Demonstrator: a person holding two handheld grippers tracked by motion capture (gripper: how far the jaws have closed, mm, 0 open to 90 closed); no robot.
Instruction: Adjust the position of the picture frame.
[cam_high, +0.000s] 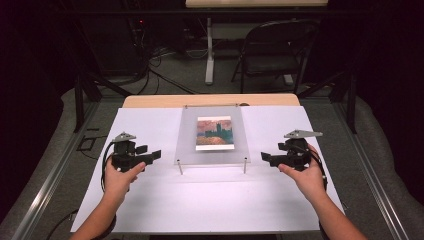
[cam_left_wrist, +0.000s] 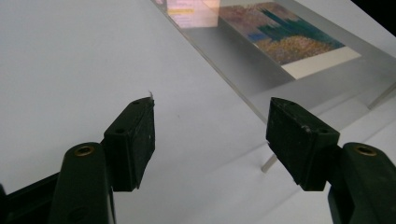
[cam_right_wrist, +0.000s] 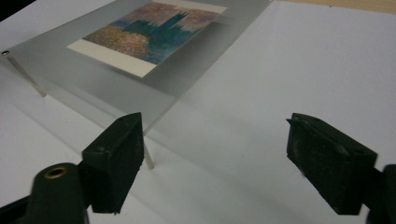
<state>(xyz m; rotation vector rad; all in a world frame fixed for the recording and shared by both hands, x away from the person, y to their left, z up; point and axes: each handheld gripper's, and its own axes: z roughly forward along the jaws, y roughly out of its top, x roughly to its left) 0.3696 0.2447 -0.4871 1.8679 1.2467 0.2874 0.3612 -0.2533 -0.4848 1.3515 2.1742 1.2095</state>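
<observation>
Clear acrylic panel (cam_high: 212, 136) raised on thin metal standoff pins, centre of white-covered table (cam_high: 150, 205); painting postcard (cam_high: 214, 133) lying on or under it, cannot tell which. Left claw (cam_high: 156, 155) and right claw (cam_high: 266, 158) flanking panel's near corners, both spread wide, empty, apart from it. Likely next: approach panel edges level, close gently, avoid pins. No legible writing or brand seen.
</observation>
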